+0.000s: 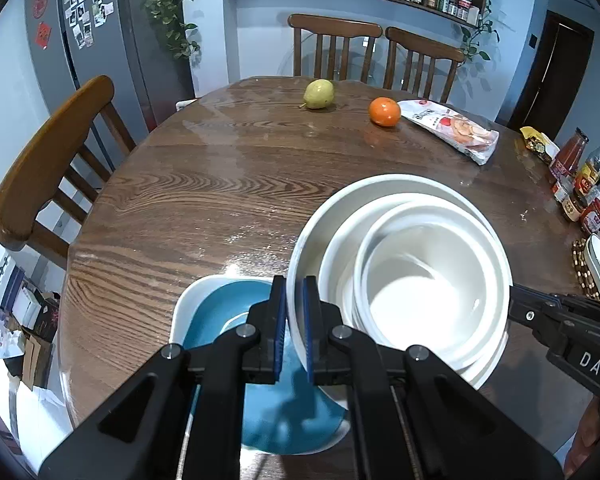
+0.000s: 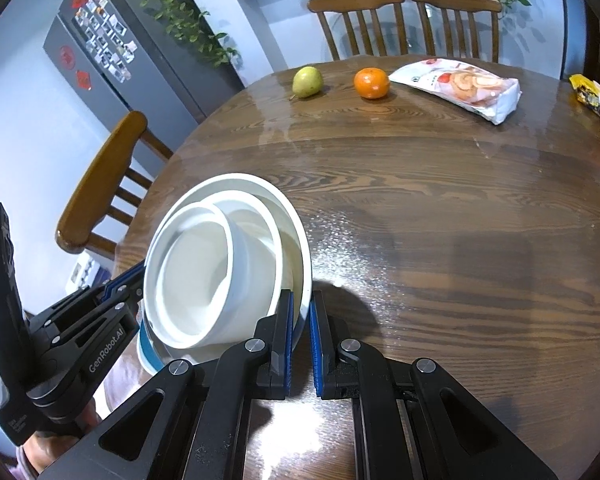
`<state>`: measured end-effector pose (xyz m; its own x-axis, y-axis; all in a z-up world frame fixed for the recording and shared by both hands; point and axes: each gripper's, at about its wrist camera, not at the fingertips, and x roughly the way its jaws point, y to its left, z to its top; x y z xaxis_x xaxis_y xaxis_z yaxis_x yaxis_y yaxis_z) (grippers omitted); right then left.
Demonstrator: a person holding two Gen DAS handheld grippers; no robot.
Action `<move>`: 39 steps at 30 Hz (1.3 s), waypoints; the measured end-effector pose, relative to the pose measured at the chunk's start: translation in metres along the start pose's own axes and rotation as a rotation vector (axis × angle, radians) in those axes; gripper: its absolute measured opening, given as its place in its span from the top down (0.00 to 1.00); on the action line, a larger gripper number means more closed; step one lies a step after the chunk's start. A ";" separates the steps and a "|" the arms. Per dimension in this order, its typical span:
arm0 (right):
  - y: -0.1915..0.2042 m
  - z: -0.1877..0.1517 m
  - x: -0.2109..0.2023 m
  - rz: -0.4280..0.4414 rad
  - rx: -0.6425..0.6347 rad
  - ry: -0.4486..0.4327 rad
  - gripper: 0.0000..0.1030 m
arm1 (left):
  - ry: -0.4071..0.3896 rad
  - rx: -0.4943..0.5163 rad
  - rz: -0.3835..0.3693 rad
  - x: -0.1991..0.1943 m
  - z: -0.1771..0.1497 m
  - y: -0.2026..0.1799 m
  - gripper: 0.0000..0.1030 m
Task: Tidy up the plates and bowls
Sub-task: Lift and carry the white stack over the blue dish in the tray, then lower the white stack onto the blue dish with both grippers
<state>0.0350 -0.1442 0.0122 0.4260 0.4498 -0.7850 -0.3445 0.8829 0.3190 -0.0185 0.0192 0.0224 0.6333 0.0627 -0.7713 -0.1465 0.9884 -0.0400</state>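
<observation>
Fingers of the left gripper (image 1: pixel 296 328) pinch the left rim of the outer white bowl (image 1: pixel 320 232), while the right gripper (image 2: pixel 300 320) clamps its opposite rim. Two smaller bowls (image 1: pixel 428 280) nest inside, above a blue plate (image 1: pixel 268 412) at the near edge of the surface (image 1: pixel 228 184); a pear (image 1: pixel 319 94) and orange (image 1: pixel 384 111) lie well apart at the far side.

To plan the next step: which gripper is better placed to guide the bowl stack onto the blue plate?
Probably left. The left gripper, shut on the bowl stack, is over the blue plate; the right gripper grips the opposite rim over the table.
</observation>
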 end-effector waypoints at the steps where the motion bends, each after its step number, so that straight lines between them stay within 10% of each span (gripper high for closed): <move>1: 0.002 0.000 0.001 0.001 -0.002 0.002 0.90 | 0.000 -0.002 0.002 0.000 0.000 0.002 0.97; 39: 0.053 -0.001 0.034 0.059 -0.083 0.063 0.90 | 0.026 -0.083 0.079 -0.006 -0.012 0.060 0.97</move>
<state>0.0299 -0.0820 0.0020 0.3504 0.4894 -0.7986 -0.4369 0.8396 0.3228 -0.0403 0.0764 0.0173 0.5973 0.1356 -0.7905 -0.2584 0.9656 -0.0297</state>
